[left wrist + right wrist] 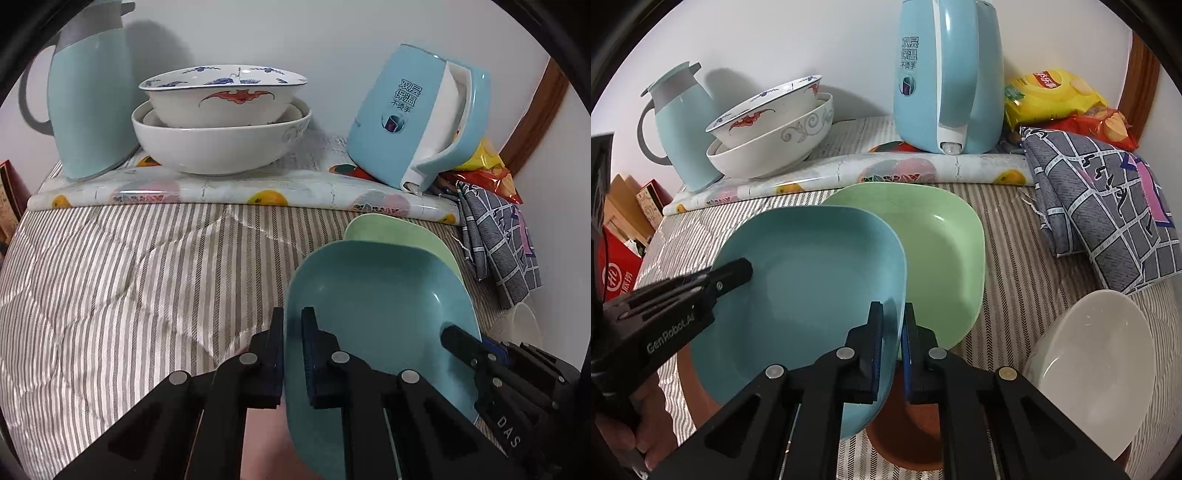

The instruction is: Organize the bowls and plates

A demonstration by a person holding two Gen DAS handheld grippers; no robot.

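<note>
Nearest the right wrist camera, the right gripper (891, 347) pinches the near rim of the square teal plastic plate (812, 280) between its 2 narrowly set fingers, 1 pad inside the dish and 1 outside. The left gripper (292, 354) clamps the opposite rim the same way, entering at 9 o'clock in the right view. Gripping 2 edges probably keeps the wide, shallow plate level and stops it pivoting.

The teal plate hangs above the striped grey-and-white tablecloth (1008, 295), overlapping the square pale-green plastic plate (942, 254) lying at 1 o'clock; the likely aim is to nest the teal one onto the green one. Under the teal plate's near edge, at 6 o'clock, a brown round dish (905, 439) shows partly. A plain white ceramic bowl (1097, 369) sits at 4 o'clock, apart from the plates.

Farther back, at 11 o'clock, 2 patterned white ceramic bowls (768, 136) already sit nested on the fruit-printed plastic mat (827, 173), beside a pale-blue thermal jug (683, 122). A light-blue electric kettle (945, 81) stands at 12 o'clock.
</note>
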